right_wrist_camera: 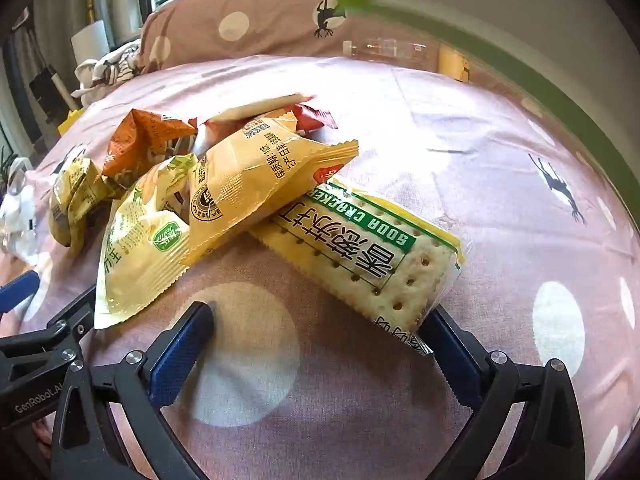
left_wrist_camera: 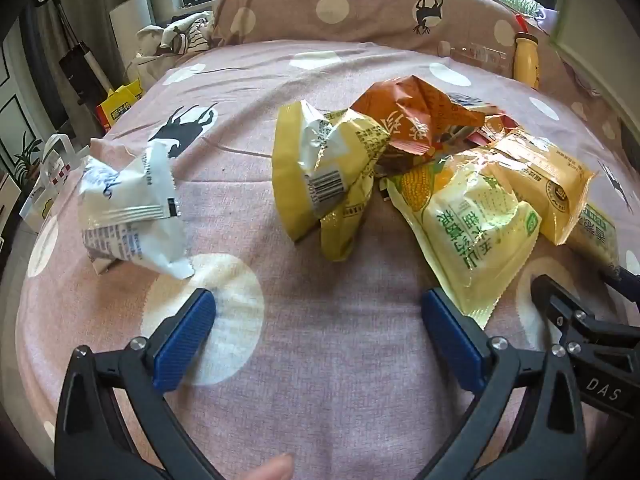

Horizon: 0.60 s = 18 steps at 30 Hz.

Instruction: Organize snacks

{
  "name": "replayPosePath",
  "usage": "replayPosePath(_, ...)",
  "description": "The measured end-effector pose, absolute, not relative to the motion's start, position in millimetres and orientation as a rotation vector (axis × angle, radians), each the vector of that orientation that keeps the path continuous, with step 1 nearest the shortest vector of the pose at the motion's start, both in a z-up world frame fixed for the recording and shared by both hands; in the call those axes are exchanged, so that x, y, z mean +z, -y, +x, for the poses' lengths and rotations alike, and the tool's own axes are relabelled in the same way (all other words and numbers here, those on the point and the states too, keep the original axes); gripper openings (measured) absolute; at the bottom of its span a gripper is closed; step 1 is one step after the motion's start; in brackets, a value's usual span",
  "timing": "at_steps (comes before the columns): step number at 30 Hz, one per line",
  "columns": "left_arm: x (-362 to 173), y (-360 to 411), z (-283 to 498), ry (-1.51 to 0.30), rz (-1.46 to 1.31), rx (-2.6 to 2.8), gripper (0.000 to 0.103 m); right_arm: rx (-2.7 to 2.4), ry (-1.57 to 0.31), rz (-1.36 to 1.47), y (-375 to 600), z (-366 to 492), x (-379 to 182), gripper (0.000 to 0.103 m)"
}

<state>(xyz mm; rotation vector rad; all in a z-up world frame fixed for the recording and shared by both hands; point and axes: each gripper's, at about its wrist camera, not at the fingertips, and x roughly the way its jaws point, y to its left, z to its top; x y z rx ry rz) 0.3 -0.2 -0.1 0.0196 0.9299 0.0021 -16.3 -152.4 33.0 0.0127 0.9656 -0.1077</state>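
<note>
Left wrist view. My left gripper (left_wrist_camera: 318, 320) stands with its jaws spread wide, nothing between them, over the pink spotted bedsheet (left_wrist_camera: 320, 380). A white snack packet (left_wrist_camera: 132, 212) lies ahead and to the left of the left finger, apart from the rest. Straight ahead sits a crumpled yellow packet (left_wrist_camera: 320, 184) showing a barcode; an orange packet (left_wrist_camera: 412, 116) rests behind it. Ahead and to the right, the corn snack packet (left_wrist_camera: 468, 224) lies with its near corner just beside my right finger. A tan packet (left_wrist_camera: 556, 188) overlaps its far edge. My right gripper (left_wrist_camera: 576, 312) shows at the right margin — only part of its black frame.

Right wrist view. My right gripper (right_wrist_camera: 316, 328) is likewise spread open and grips nothing. The soda cracker packet (right_wrist_camera: 372, 248) lies ahead and right, its near end touching the tip of my right finger. The tan packet (right_wrist_camera: 256, 184) rests on the cracker packet's far end. The corn snack packet (right_wrist_camera: 136, 248) lies ahead and left — its near corner just beyond my left finger. The orange packet (right_wrist_camera: 144, 140) and yellow packet (right_wrist_camera: 72, 200) sit farther left. A pillow (right_wrist_camera: 240, 28) lies at the far end.
</note>
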Motion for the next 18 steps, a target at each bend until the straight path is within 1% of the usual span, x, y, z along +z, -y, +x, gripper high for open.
replayPosePath(18,0.0,-0.1,0.1,-0.926,0.016,0.000,0.103,-0.109,-0.962,0.010,152.1,-16.6,33.4,0.102)
